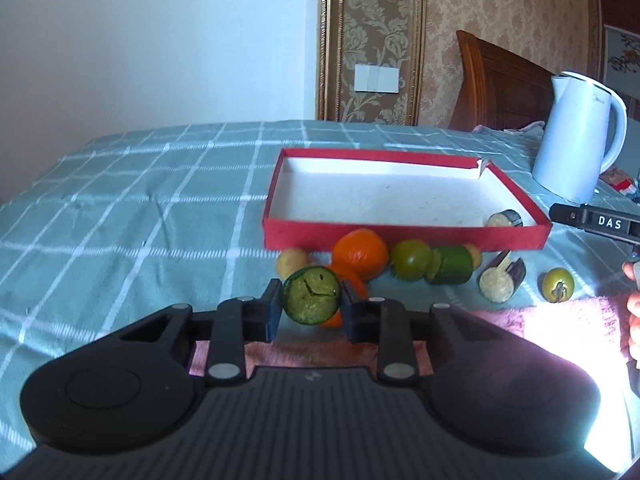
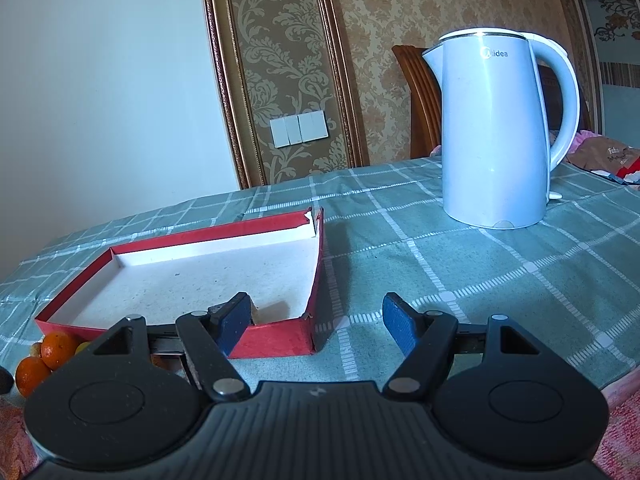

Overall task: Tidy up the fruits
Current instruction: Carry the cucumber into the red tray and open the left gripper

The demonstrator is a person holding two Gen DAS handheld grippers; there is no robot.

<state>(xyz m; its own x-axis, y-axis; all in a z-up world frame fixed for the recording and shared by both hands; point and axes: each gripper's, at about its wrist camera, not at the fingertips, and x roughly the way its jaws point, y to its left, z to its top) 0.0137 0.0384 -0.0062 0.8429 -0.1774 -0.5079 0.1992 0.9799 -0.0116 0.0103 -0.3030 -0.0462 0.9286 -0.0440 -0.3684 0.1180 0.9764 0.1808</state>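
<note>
My left gripper point(image 1: 311, 305) is shut on a green cucumber piece point(image 1: 311, 300) and holds it in front of the fruit row. Behind it lie two oranges point(image 1: 361, 255), a small yellow fruit point(image 1: 292, 261), a green tomato point(image 1: 411, 259), another green cucumber piece point(image 1: 452, 265), a dark-skinned pale-cut piece point(image 1: 501, 281) and a second green tomato point(image 1: 558, 284). The red tray point(image 1: 404, 238) holds one dark-skinned piece point(image 1: 505, 218) at its near right corner. My right gripper point(image 2: 316, 318) is open and empty at the tray's point(image 2: 276, 338) near right corner.
A white kettle point(image 2: 496, 128) stands on the green checked tablecloth point(image 2: 460, 280) to the right of the tray; it also shows in the left wrist view point(image 1: 580, 132). A pink cloth point(image 1: 520, 320) lies at the front. A wooden chair back point(image 1: 500, 80) stands behind the table.
</note>
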